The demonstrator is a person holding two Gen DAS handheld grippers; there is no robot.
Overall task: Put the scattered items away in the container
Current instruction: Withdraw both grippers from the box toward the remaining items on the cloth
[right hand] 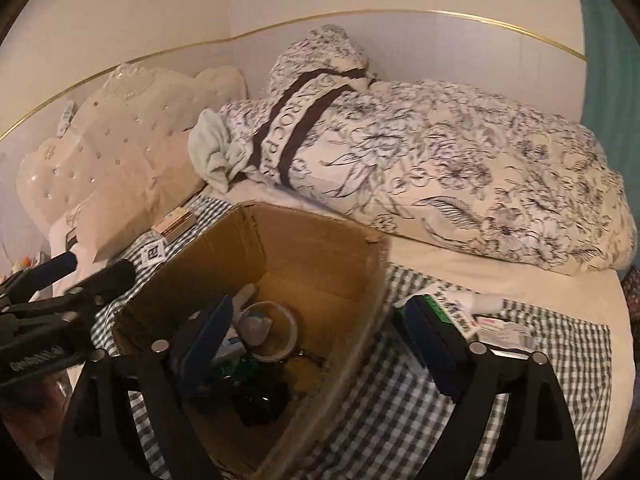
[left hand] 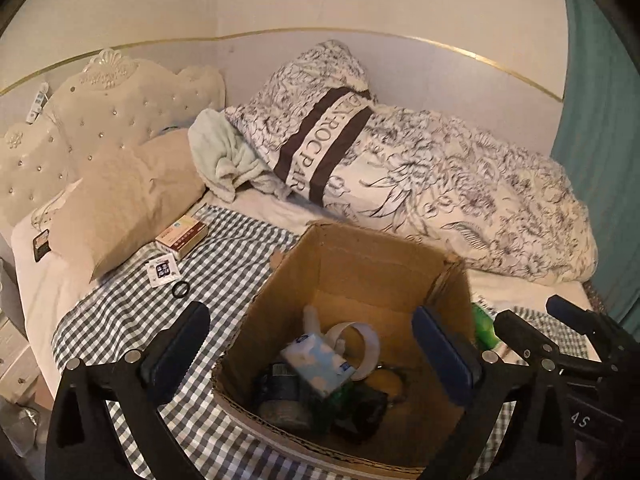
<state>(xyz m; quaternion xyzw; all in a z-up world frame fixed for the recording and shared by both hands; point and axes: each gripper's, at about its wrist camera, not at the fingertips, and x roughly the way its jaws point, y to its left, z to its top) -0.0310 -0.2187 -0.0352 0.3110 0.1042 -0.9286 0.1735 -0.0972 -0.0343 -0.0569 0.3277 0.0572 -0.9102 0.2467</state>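
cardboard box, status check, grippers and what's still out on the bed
Left gripper and right gripper open, empty, over cardboard box. Box part filled. Small carton, black ring, packets on checked cloth. Nothing blocking.

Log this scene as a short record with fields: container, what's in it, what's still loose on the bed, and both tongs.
container: cardboard box, open, on the checked cloth
inside: tape roll, tissue pack, dark items too dim to name
loose, near the pillow: medicine box, small packet, black ring
loose, other side of box: flat packets
left tongs: open, empty, over the box
right tongs: open, empty, straddling the box wall
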